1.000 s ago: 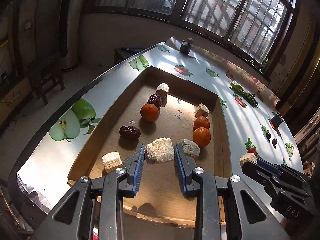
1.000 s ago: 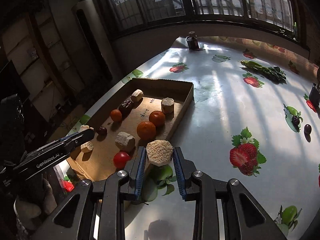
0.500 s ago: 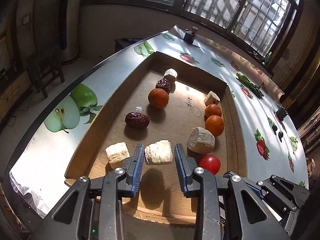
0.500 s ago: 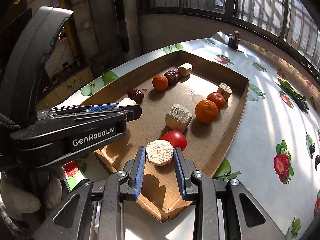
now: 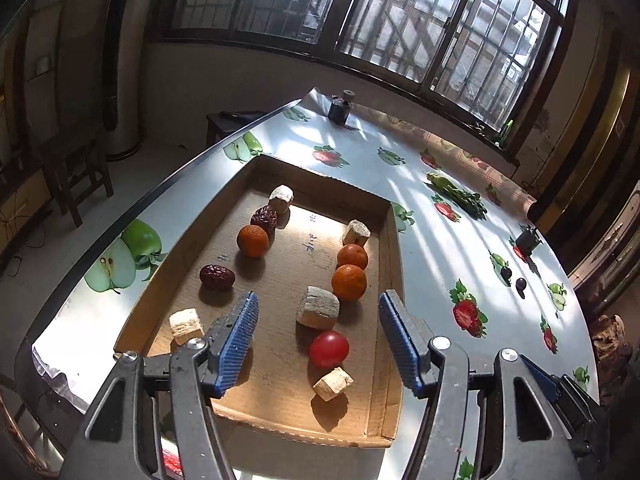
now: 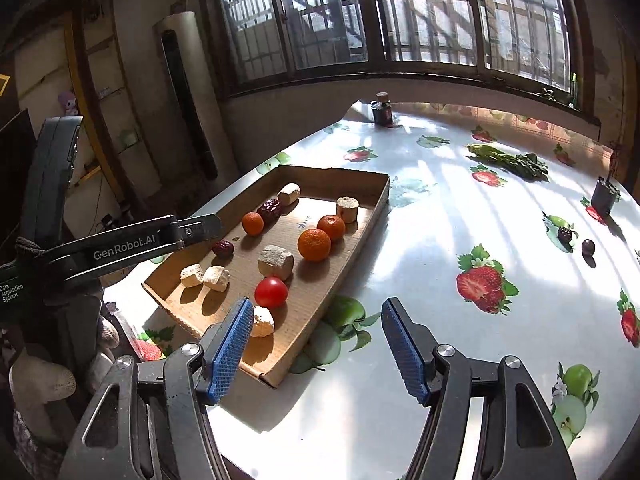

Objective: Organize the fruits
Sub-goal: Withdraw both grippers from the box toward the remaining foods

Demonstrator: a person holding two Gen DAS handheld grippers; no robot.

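A cardboard tray holds three oranges, two dark dates, a red tomato and several pale chunks. My left gripper hovers over the tray's near half; its jaws are opening and nothing is pressed between them. One pale chunk lies below it beside another, hidden in the left wrist view by a finger. My right gripper hangs over the tray's near corner, jaws opening, empty. A pale chunk lies in the tray by its left finger.
The table wears a fruit-print cloth. On it sit a dark bottle at the far end, green vegetables, a small dark box and dark berries. The table edge runs along the tray's left. A gloved hand holds the left gripper.
Both grippers opened and let go of their pale chunks, which now lie in the tray. Both have drawn back a little from the tray.
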